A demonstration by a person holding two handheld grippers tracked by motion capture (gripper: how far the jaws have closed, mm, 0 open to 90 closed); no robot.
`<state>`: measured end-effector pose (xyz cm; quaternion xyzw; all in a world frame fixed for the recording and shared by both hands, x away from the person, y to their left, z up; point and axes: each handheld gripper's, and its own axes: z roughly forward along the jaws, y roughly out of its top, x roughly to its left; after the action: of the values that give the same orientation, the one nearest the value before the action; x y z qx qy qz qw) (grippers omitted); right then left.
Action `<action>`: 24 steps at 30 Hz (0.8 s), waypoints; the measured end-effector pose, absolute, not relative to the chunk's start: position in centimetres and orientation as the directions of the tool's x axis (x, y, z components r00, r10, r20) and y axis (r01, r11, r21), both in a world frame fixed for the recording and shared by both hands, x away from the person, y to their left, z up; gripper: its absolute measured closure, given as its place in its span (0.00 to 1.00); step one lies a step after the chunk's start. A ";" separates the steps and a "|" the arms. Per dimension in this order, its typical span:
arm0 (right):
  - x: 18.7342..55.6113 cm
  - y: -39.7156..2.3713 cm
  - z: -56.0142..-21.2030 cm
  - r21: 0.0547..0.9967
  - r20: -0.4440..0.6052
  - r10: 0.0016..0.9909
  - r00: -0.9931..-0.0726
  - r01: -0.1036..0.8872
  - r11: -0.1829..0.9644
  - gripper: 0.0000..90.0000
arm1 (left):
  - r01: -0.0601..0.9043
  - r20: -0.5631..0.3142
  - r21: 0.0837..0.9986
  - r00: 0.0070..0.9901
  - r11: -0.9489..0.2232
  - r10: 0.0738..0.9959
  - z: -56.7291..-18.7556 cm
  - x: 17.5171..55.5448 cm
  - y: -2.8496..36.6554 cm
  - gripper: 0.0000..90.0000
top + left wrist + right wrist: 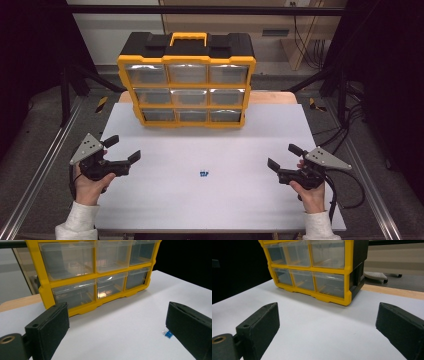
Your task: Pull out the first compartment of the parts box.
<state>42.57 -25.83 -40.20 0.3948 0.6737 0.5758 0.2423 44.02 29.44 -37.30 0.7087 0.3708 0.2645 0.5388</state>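
Observation:
A yellow and black drawer organizer (186, 80) with clear drawers stands upright at the back of the white table (150, 200). A small blue part (203, 174) lies on the table near its middle. My left gripper (123, 149) is held at the table's left side, open and empty, jaws pointing toward the middle. In the left gripper view the organizer (95, 272) is ahead and the blue part (168, 333) lies just beside the right jaw. My right gripper (283, 156) is held at the table's right side, open and empty, with the organizer (317, 270) ahead of it.
Metal rails (45, 165) run along both sides of the table. Black cables (350, 185) trail from the right gripper off the table's right edge. A wooden strip (272, 96) borders the table behind the organizer.

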 end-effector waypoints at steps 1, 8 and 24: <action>42.6 -25.8 -40.2 0.967 0.131 0.811 -0.570 0.255 0.022 0.06 | 0.240 -0.025 0.960 0.587 -0.145 0.809 -37.3 44.0 29.4 0.05; 42.6 -25.8 -40.2 0.968 0.117 0.812 -0.571 0.249 0.035 0.06 | 0.254 -0.030 0.955 0.590 -0.150 0.807 -37.0 44.3 29.4 0.06; 42.5 -25.7 -40.1 0.967 0.118 0.815 -0.567 0.254 0.036 0.06 | 0.248 0.014 0.947 0.600 -0.203 0.800 -35.8 45.3 28.4 0.06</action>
<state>42.51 -25.73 -40.12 0.3951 0.6764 0.5708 0.2461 45.28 28.38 -35.78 0.7283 0.3597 0.2662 0.5190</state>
